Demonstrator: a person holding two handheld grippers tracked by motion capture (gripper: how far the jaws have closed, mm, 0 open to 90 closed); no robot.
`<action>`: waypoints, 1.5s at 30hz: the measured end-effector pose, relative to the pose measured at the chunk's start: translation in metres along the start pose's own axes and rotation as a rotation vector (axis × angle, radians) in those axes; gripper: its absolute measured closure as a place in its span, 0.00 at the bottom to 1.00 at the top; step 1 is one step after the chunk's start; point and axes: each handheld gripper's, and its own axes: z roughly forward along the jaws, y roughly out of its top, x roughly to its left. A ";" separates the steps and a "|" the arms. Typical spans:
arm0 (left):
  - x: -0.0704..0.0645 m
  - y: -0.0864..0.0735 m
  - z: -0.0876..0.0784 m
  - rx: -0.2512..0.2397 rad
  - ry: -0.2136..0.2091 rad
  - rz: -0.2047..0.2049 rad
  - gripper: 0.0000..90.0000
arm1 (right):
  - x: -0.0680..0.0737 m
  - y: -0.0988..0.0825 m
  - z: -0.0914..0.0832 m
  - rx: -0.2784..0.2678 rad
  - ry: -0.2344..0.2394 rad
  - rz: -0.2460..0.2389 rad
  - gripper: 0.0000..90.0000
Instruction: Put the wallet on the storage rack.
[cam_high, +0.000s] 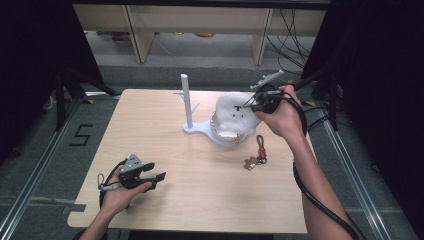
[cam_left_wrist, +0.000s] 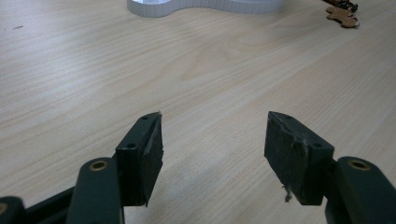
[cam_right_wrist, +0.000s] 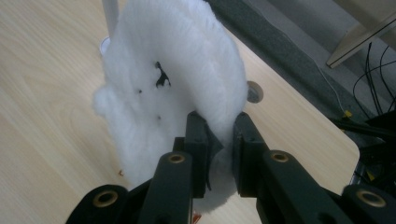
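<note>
Here the right tool (cam_high: 251, 102) was at the far right part of the surface (cam_high: 200, 190), its two black jaws closed on the edge of a white fluffy plush item (cam_high: 235, 112). In the right gripper view the jaws pinched a fold of the white fur between their pads, with the bulk of the plush item (cam_right_wrist: 173, 88) rising beyond and to the left of the jaws; small black markings showed on its fur. The plush item sat over the wide end of a white stand (cam_high: 192, 127), whose flat base lay near the middle of the far half of the surface and carried an upright white post with short pegs. What the plush item rested on beneath the fur could not be told.

Near the right edge of the surface, just nearer the person than the plush item, lay a small keychain (cam_high: 256, 156) with a brown figure and a dark strap, apart from the right tool.

The left tool (cam_high: 150, 176) hung just above the near left part of the surface, held in the left hand (cam_high: 119, 195), well apart from the plush item. In the left gripper view its jaws stood wide open with bare wood between them, gripping nothing, and the stand's base (cam_left_wrist: 205, 5) lay far ahead at the top edge
</note>
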 end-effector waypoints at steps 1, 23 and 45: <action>0.001 0.000 0.000 0.004 0.001 0.008 0.40 | 0.000 0.002 0.000 -0.002 -0.001 0.007 0.89; 0.001 -0.001 -0.001 0.003 0.001 0.001 0.40 | -0.012 0.020 0.024 -0.034 -0.038 0.034 0.88; 0.000 -0.002 0.001 0.001 -0.015 0.004 0.40 | -0.002 0.008 0.067 0.136 -0.031 -0.050 0.88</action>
